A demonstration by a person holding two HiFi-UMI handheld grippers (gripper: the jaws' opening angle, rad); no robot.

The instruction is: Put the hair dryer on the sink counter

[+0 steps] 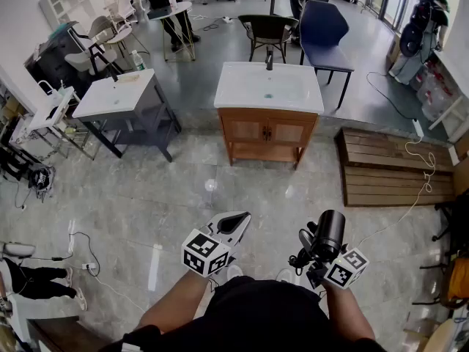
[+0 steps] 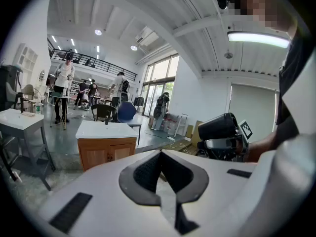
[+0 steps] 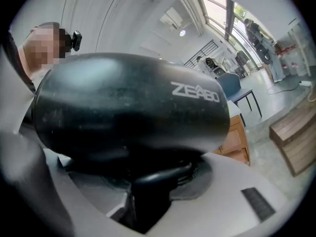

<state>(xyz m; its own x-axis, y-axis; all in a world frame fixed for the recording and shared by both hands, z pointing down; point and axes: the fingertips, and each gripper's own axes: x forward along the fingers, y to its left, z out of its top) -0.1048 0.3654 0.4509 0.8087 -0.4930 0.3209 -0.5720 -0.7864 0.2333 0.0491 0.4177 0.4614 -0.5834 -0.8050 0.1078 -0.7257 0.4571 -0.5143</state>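
A black hair dryer is carried low at the right, its barrel pointing ahead; my right gripper is shut on its handle. Seen from the right gripper view, the dryer's barrel fills the picture and the handle runs down between the jaws. My left gripper is shut with nothing in it, its pads meeting. The hair dryer also shows at the right of the left gripper view. The white sink counter on a wooden cabinet stands ahead across the floor, with a black tap at its back.
A second white sink on a dark grey stand is at the left. A wooden pallet lies to the right of the cabinet. Behind the sink stand a black chair and a blue chair. Cables trail over the grey tiled floor.
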